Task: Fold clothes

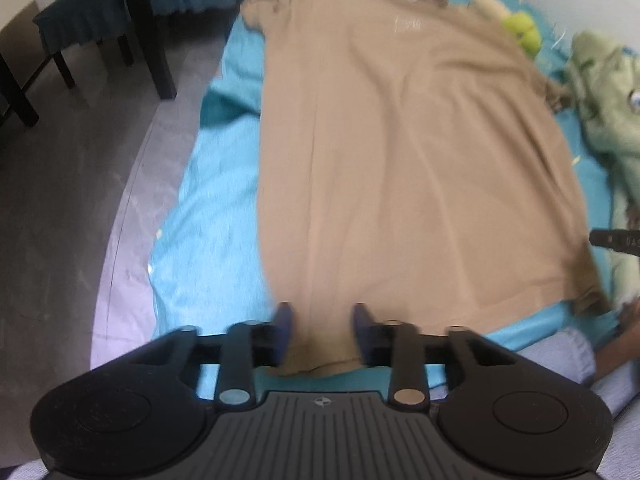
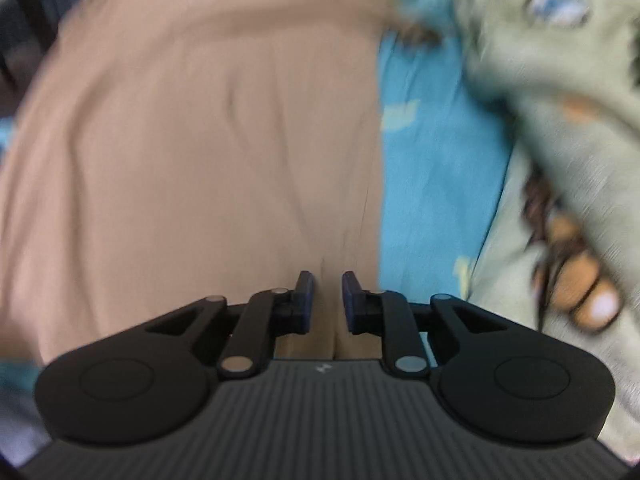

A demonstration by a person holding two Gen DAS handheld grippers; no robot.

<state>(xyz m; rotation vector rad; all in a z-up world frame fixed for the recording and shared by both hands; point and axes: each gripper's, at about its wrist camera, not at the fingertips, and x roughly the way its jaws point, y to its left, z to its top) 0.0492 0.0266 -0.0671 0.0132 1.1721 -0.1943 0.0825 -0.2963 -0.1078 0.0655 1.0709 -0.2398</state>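
Observation:
A tan short-sleeved shirt (image 1: 400,152) lies spread flat on a bed covered in a bright blue sheet (image 1: 208,232), collar at the far end. My left gripper (image 1: 323,326) hangs over the shirt's near left hem corner. Its jaws stand apart with the hem between them, and the pads do not press on it. In the blurred right wrist view, my right gripper (image 2: 327,300) is over the shirt (image 2: 200,140) near its right edge. Its jaws stand narrow, with a crease of cloth in the gap and the pads still clear of it.
A pale green plush toy (image 1: 608,100) (image 2: 540,80) lies on the bed right of the shirt, with a yellow-green toy (image 1: 522,30) behind it. Left of the bed are grey floor (image 1: 80,200), a dark table leg (image 1: 148,28) and covered chairs (image 1: 80,20). A person's leg (image 1: 560,352) is at the near edge.

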